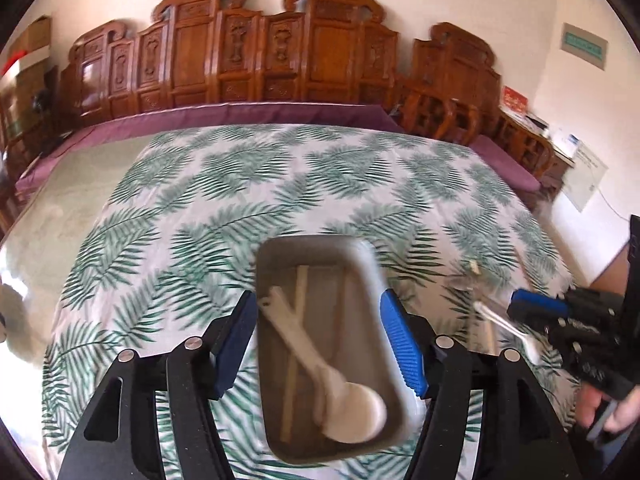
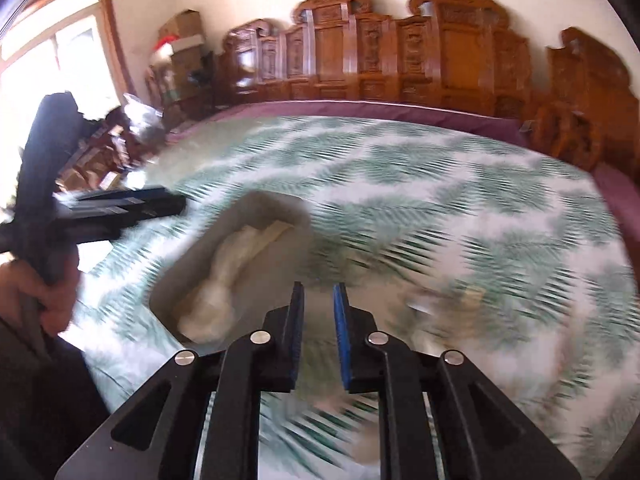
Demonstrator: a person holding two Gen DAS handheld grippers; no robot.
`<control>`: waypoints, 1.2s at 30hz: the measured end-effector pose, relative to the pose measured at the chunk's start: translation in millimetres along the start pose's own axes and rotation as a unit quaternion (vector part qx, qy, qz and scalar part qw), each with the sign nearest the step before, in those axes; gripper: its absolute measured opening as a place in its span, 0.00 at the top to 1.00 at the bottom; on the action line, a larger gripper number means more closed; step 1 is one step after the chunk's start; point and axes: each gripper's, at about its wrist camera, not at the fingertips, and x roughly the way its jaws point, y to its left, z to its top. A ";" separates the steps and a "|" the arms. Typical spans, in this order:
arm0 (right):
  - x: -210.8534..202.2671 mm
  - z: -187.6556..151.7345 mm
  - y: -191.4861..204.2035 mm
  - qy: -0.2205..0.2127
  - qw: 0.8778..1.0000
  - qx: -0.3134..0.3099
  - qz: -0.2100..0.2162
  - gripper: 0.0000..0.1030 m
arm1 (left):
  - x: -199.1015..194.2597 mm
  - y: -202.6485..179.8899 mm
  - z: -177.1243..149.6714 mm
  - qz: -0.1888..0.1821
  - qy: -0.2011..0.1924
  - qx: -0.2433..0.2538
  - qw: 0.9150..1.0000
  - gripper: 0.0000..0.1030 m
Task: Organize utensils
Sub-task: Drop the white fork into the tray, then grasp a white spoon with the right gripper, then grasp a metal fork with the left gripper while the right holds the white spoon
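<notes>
With its jaws spread empty over the grey tray (image 1: 372, 276), the left gripper (image 1: 320, 344) leaves spoon (image 1: 352, 404) and chopsticks (image 1: 300, 292) inside — right gripper (image 2: 318, 320) slightly parted, nothing visible between.

spoon (image 1: 352, 404) in tray (image 1: 370, 272), tray on tablecloth (image 1: 168, 216)

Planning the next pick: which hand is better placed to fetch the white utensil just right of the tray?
Right. The right gripper is tip-to-tip with the white utensil, its jaws slightly apart and empty. The left gripper hangs open over the tray, farther from it.
</notes>
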 end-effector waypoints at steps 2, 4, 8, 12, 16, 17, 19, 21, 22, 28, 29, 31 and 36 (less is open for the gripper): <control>-5.8 -12.3 -25.2 0.013 1.000 0.007 -0.027 0.79 | -2.5 -17.5 -1.8 -0.008 -0.002 0.014 1.000 0.40; -7.4 -26.9 -52.3 0.031 0.998 0.014 -0.048 0.76 | -3.2 -32.5 -4.2 -0.016 -0.003 0.024 1.000 0.40; 5.8 -48.3 -83.7 0.063 0.995 0.032 -0.067 0.76 | 1.2 -53.7 -10.7 -0.029 0.004 0.034 0.999 0.40; 21.1 -61.8 -90.3 0.082 0.995 0.034 -0.053 0.76 | 6.5 -68.3 -17.7 -0.037 0.013 0.044 0.998 0.40; 37.8 -65.9 -80.9 0.109 0.992 0.012 -0.060 0.76 | 10.3 -81.7 -23.7 -0.043 0.018 0.057 0.997 0.40; 40.7 -66.3 -78.7 0.114 0.992 0.006 -0.059 0.76 | 10.7 -84.9 -25.2 -0.044 0.019 0.059 0.997 0.40; 44.5 -68.3 -76.8 0.123 0.990 -0.001 -0.063 0.76 | 12.4 -89.0 -28.0 -0.046 0.023 0.063 0.997 0.40; 49.0 -70.3 -74.0 0.131 0.989 -0.010 -0.068 0.76 | 14.3 -92.0 -30.2 -0.047 0.026 0.067 0.996 0.40; 49.2 -70.2 -72.6 0.133 0.989 -0.013 -0.071 0.75 | 15.3 -93.9 -31.4 -0.048 0.028 0.070 0.996 0.40; 50.2 -67.7 -75.5 0.135 0.989 -0.008 -0.068 0.91 | 22.5 -108.3 -34.6 -0.053 0.038 0.077 0.995 0.40; 49.0 -67.3 -76.4 0.132 0.989 -0.006 -0.067 0.91 | 24.2 -113.2 -35.8 -0.052 0.040 0.083 0.994 0.40; 41.0 -64.7 -78.8 0.119 0.991 0.000 -0.058 0.91 | 27.3 -119.8 -37.3 -0.053 0.043 0.089 0.994 0.44; 11.4 -55.3 -90.6 0.063 0.996 0.030 -0.048 0.91 | 41.9 -135.5 -36.7 -0.054 0.057 0.101 0.992 0.50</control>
